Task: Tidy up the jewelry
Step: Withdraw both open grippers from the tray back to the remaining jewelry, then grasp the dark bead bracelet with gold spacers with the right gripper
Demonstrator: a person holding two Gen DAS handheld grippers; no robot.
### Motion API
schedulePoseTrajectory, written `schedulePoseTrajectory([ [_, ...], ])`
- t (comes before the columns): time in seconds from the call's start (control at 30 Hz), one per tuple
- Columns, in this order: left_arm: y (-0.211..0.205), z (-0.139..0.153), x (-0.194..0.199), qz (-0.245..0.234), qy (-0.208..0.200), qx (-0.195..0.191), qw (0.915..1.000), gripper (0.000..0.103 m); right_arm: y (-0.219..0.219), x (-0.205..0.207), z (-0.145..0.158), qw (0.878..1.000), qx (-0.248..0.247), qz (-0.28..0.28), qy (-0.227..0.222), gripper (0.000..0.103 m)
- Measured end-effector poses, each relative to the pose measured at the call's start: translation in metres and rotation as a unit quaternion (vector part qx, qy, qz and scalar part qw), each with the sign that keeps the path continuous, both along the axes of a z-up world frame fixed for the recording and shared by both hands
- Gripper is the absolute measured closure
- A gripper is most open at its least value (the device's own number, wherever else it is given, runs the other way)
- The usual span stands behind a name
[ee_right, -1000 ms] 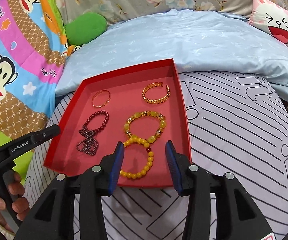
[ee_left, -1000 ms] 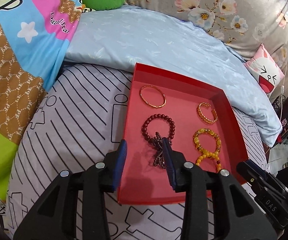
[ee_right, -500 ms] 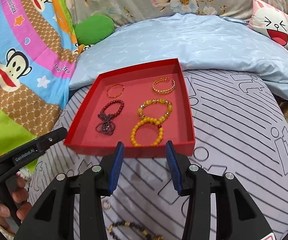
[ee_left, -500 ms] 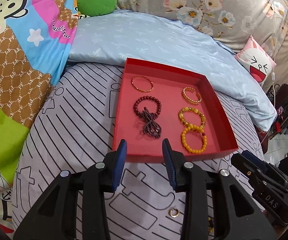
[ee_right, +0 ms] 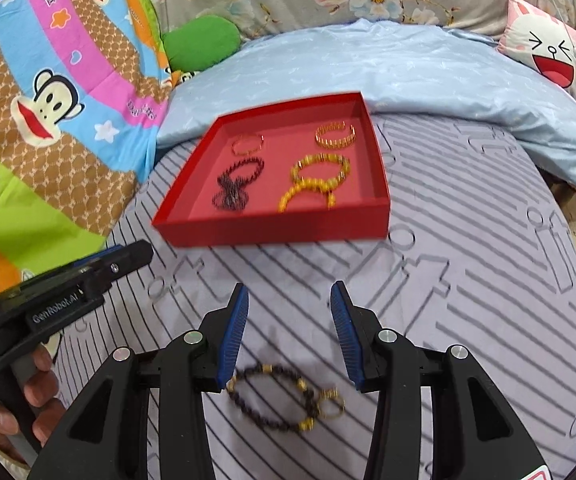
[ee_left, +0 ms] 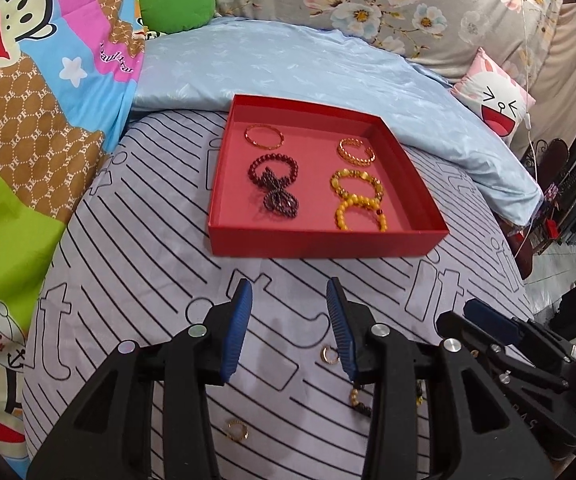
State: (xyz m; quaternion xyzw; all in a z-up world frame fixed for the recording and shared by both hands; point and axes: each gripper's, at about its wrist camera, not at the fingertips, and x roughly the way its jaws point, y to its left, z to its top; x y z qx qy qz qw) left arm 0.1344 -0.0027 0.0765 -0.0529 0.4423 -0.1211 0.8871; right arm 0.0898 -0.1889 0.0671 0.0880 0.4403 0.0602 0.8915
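Right wrist view: right claw (ee_right: 289, 328) spread wide and empty, hanging just above a dark beaded bracelet (ee_right: 276, 396) lying flat on the striped bed cover (ee_right: 467, 280), a small gold ring (ee_right: 331, 404) touching its right end. Beyond, well apart, a red tray (ee_right: 276, 226) holding a thin gold bangle (ee_right: 248, 145), a gold cuff (ee_right: 335, 135), a dark red bead strand (ee_right: 236, 184) and two yellow bead bracelets (ee_right: 315, 182), somewhat blurred here.

Left wrist view: left claw (ee_left: 289, 328) likewise wide and empty, low over the cover, short of the tray (ee_left: 319, 242). A small gold hoop (ee_left: 329, 354) just beside the right finger, another gold ring (ee_left: 236, 434) nearer the camera, and a bit of the dark bracelet (ee_left: 359, 402) peeking out from behind that finger. The other claw (ee_left: 487, 320) visible at the right edge.

Probably light and limp, that dark bracelet: beads on a cord, likely to sag and swing once lifted, round beads prone to roll out of a shallow pinch. Best taken across one side of the loop, away from the ring, pads closing over a single run of beads and pressing slightly into the soft cover. Rings tiny, hard and slippery, easy to bury in the fabric; likely better pinched across the band edge-on.
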Motion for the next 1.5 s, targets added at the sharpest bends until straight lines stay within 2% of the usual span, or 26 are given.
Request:
schedulePoseTrajectory([
  [0.1,-0.002,-0.006,-0.011,0.0,0.003,0.005,1.0,0.06,0.003,-0.01,-0.011,1.0,-0.009,0.005,0.013,0.061],
  [0.27,-0.008,-0.016,-0.023,-0.009,0.015,0.012,0.9998,0.06,0.016,-0.019,-0.03,0.999,-0.025,0.027,0.028,0.061],
  [0.47,-0.007,-0.021,-0.032,-0.009,0.022,0.018,0.9996,0.06,0.027,-0.022,-0.041,0.997,-0.051,0.047,0.026,0.062],
  [0.73,0.001,-0.029,-0.036,0.002,0.033,0.022,0.9992,0.06,0.023,-0.018,-0.051,0.997,-0.053,0.045,0.037,0.065],
  [0.87,0.005,-0.032,-0.039,0.006,0.038,0.021,0.9991,0.06,0.021,-0.02,-0.056,0.997,-0.052,0.045,0.042,0.072],
  [1.03,0.008,-0.037,-0.042,0.008,0.044,0.022,0.9988,0.06,0.024,-0.02,-0.058,0.996,-0.062,0.05,0.04,0.074],
  [1.2,0.014,-0.045,-0.05,0.011,0.054,0.023,0.9982,0.06,0.027,-0.025,-0.059,0.995,-0.08,0.05,0.039,0.094],
  [1.5,0.032,-0.062,-0.067,0.024,0.076,0.02,0.9966,0.06,0.028,-0.047,-0.058,0.995,-0.065,0.053,0.045,0.095],
])
